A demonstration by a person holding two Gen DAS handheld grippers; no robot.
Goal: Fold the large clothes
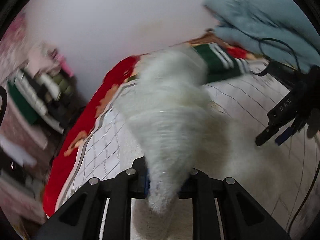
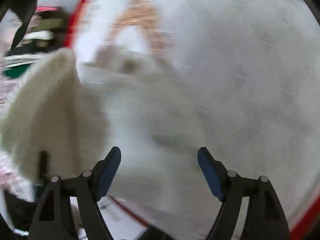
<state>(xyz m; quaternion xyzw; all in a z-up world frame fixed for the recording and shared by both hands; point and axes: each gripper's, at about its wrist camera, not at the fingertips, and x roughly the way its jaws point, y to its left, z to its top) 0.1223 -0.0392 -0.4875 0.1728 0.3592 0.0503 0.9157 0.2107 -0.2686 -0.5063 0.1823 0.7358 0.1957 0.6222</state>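
Left tongs [image 1: 166, 182] are pinching the fluffy white garment [image 1: 170, 108], its long axis stretching from them toward the bed's [image 1: 250, 100] far edge. Right tongs [image 2: 159, 168] are hovering spread wide, gripping nothing, over the blurred fabric.

Bed cover: we see a white quilted sheet [image 1: 236, 104] with thin grid lines.
Blanket: a red patterned one [image 1: 84, 124] edges the sheet.
Far side: a green striped garment [image 1: 218, 60].
Left: stacked folded clothes [image 1: 38, 96], blurred.
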